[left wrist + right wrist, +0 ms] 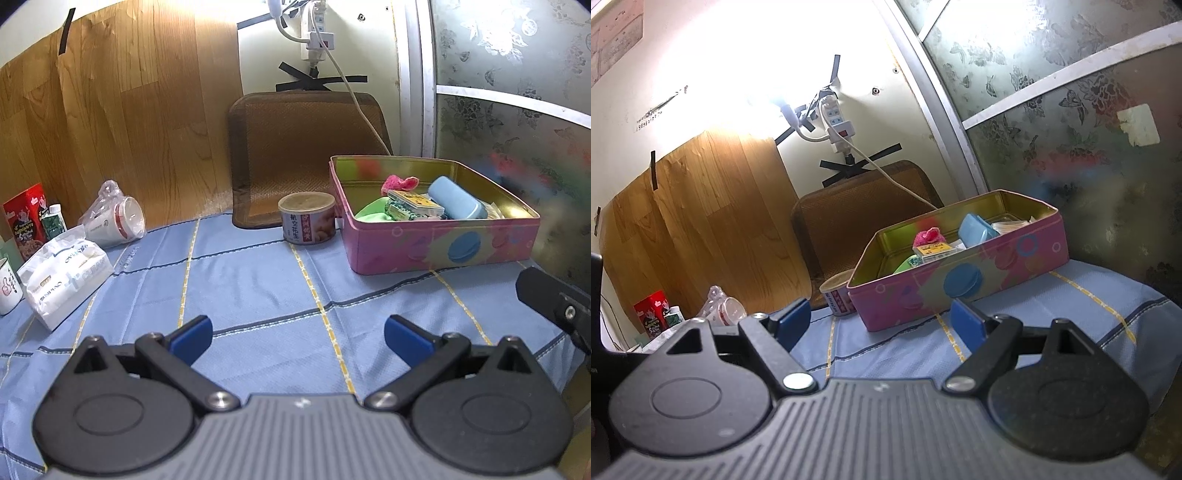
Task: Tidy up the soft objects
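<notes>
A pink tin box (pixel 436 243) stands open on the blue cloth at the right. Inside it lie a pink fuzzy item (pixel 399 182), a green soft piece (pixel 373 214), a light blue case (pixel 456 203) and a small yellow-topped box (pixel 413 201). My left gripper (pixel 297 339) is open and empty, low over the cloth, in front of the tin. In the right wrist view the tin (pixel 964 280) sits just ahead of my right gripper (pixel 881 323), which is open and empty. The pink item (pixel 927 236) and blue case (pixel 977 229) show inside.
A snack can (pixel 307 218) stands left of the tin. A brown mat (pixel 303 155) leans on the wall behind. At the left are a tissue pack (pixel 62 277), a bagged cup (pixel 114 218), a red packet (pixel 26 218) and a mug (pixel 7 291). A patterned glass door (pixel 517 110) is at the right.
</notes>
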`<state>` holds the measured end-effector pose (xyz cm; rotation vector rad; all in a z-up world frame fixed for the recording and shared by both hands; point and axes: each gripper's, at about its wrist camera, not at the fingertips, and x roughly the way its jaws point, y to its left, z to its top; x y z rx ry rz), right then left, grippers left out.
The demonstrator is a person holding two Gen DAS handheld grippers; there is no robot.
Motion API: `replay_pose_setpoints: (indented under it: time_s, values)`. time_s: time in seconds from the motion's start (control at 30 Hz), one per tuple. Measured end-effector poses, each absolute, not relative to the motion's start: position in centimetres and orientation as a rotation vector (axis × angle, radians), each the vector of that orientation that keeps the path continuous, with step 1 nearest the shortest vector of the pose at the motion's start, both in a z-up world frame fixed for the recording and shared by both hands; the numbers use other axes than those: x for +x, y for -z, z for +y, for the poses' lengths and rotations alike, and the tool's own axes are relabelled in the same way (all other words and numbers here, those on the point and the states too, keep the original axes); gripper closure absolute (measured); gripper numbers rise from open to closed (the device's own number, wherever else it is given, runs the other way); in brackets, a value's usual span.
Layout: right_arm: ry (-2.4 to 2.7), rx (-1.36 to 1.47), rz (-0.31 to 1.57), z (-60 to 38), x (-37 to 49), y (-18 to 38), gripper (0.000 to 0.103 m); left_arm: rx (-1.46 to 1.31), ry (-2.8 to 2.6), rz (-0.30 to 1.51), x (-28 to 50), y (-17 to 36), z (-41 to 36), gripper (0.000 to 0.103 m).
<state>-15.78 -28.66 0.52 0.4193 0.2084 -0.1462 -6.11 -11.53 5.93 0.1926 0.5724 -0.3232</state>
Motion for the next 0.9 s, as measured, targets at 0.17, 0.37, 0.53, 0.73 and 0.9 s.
replay_pose_setpoints:
  time_s: [0.17,0.37,0.53,0.73,0.9]
  values:
    - [0.144,0.420,0.209,-28.6,-16.0,-0.5,0.018,0.195,0.328,0.573,-6.3,-5.9,-11.5,0.000]
    - [0.144,0.419,0.211,-28.4,-16.1,-0.5,0.018,0.192,0.329,0.574,-6.5,-5.9,-11.4,0.000]
    - [0.143,0.417,0.213,-28.4,-16.2,-0.4,0.018,0.193,0.332,0.578,-6.4,-5.8,-11.2,0.000]
    - [0.141,0.409,0.225,-28.3,-15.8,-0.2,0.018,0.201,0.327,0.585,-5.8,-5.4,-11.2,0.000]
    - [0.150,0.400,0.234,-28.2,-15.4,-0.1,0.018,0.203,0.328,0.593,-5.2,-5.1,-11.6,0.000]
